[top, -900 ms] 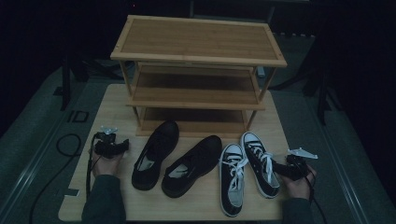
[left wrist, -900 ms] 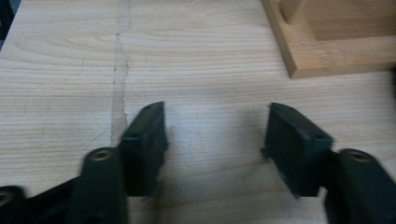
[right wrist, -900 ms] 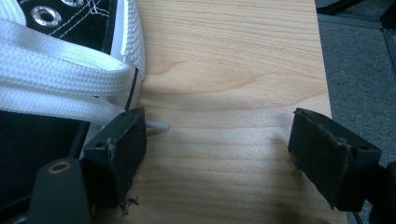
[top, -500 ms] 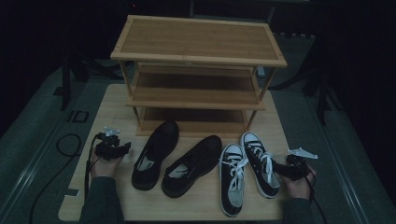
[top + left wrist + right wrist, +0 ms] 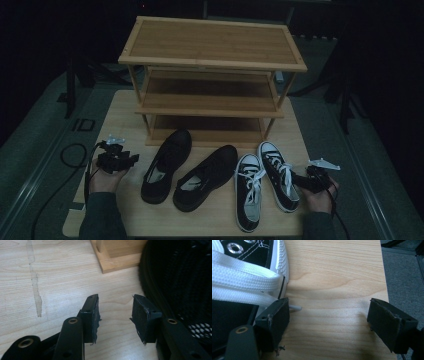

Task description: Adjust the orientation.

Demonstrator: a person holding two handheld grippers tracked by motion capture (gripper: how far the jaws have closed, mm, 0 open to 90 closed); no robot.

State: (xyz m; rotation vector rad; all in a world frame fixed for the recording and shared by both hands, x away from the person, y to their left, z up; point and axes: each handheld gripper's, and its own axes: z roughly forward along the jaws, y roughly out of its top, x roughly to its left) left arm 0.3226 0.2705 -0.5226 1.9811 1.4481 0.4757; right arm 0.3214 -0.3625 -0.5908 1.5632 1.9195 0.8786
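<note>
Left gripper (image 5: 115, 315) jaws open, empty, black loafer (image 5: 180, 282) just right of them. Right gripper (image 5: 328, 320) jaws wide, empty, sneaker (image 5: 249, 272) touching left jaw. Better to centre before closing.

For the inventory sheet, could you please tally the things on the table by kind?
Black leather shoes: 2
Black-and-white sneakers: 2
Wooden racks: 1
Grippers, both with open jaws: 2
Total: 7
</note>
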